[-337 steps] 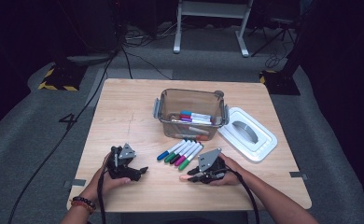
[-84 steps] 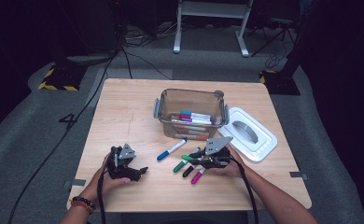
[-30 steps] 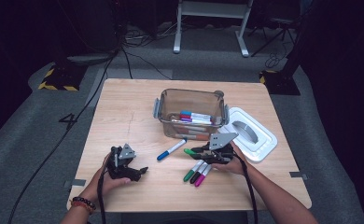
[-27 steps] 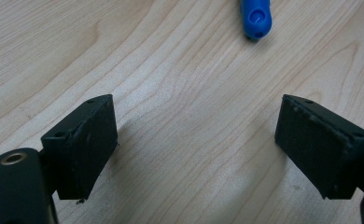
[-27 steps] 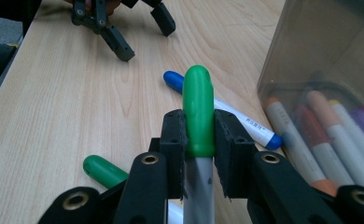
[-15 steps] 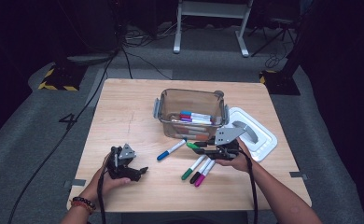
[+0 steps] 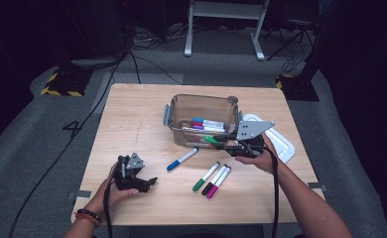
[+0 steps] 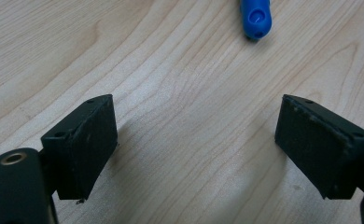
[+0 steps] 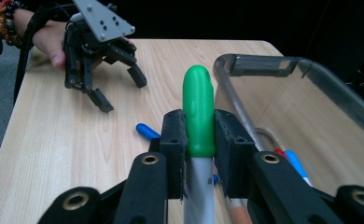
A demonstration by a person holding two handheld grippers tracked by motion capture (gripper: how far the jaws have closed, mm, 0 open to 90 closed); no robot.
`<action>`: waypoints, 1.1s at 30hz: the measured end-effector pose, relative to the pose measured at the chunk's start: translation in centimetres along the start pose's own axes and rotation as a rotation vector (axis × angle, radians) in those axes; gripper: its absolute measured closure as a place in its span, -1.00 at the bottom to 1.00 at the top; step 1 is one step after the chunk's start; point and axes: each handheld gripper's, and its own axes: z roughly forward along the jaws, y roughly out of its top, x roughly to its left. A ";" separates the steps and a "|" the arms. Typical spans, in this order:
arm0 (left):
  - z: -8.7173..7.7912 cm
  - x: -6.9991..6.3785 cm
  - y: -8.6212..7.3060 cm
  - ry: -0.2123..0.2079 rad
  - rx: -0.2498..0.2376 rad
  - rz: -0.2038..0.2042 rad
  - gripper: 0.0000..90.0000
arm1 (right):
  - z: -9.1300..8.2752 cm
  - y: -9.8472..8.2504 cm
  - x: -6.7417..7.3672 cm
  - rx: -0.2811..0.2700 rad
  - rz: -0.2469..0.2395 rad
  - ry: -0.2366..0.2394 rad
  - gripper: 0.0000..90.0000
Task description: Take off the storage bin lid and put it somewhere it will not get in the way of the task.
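a: what's your right claw (image 9: 199, 126) doing?

b: it's clenched on the green marker (image 9: 199, 112), pads pressing both sides just under the cap, cap pointing away from me. i'm holding it off the table (image 7: 132, 114), right at the near wall of the clear box (image 7: 201, 101).

a: and the other one?

b: my left claw (image 8: 194, 140) is released, with its jaws standing wide and bare wood between them. it rests low at the near left of the table, and the blue marker (image 7: 182, 158) lies ahead of it, well apart from the box.
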 end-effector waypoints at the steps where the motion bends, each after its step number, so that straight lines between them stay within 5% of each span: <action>1: 0.0 0.0 0.0 0.002 0.000 0.002 -0.70 | -0.2 0.3 -0.1 0.001 -0.002 -0.010 0.66; 16: 0.0 0.0 0.0 -0.001 0.001 0.003 -0.70 | -1.0 4.8 -3.4 -0.001 -0.015 -0.062 0.66; 33: 0.0 0.0 0.0 -0.003 0.000 -0.001 -0.70 | 2.8 7.6 -7.8 0.073 -0.028 -0.100 0.66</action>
